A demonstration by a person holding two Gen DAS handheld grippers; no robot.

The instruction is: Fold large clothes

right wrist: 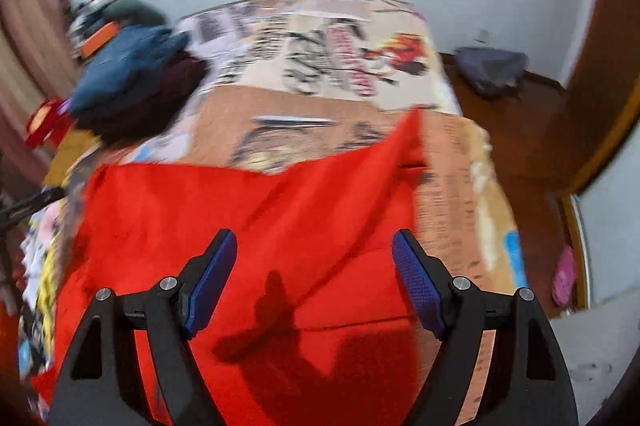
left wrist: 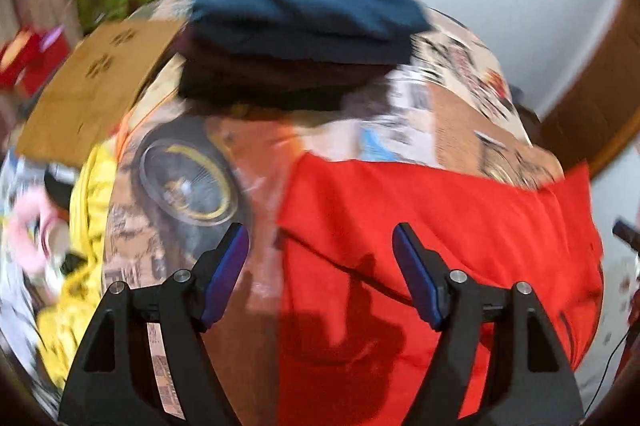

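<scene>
A large red garment (left wrist: 440,234) lies spread on a bed with a printed cover (left wrist: 452,113). My left gripper (left wrist: 320,238) hangs open above the garment's left edge, nothing between its blue pads (left wrist: 226,274). In the right wrist view the same red garment (right wrist: 240,209) fills the near part of the bed, with one corner peaked up at the right. My right gripper (right wrist: 314,246) is open above it, its blue pads (right wrist: 418,282) apart and clear of the cloth. Both views are motion-blurred.
A pile of folded dark clothes, navy on top (left wrist: 304,9), sits at the far left of the bed (right wrist: 132,81). A brown cardboard sheet (left wrist: 92,85) and yellow cloth (left wrist: 84,226) lie left. A brown floor and dark bundle (right wrist: 492,65) are to the right.
</scene>
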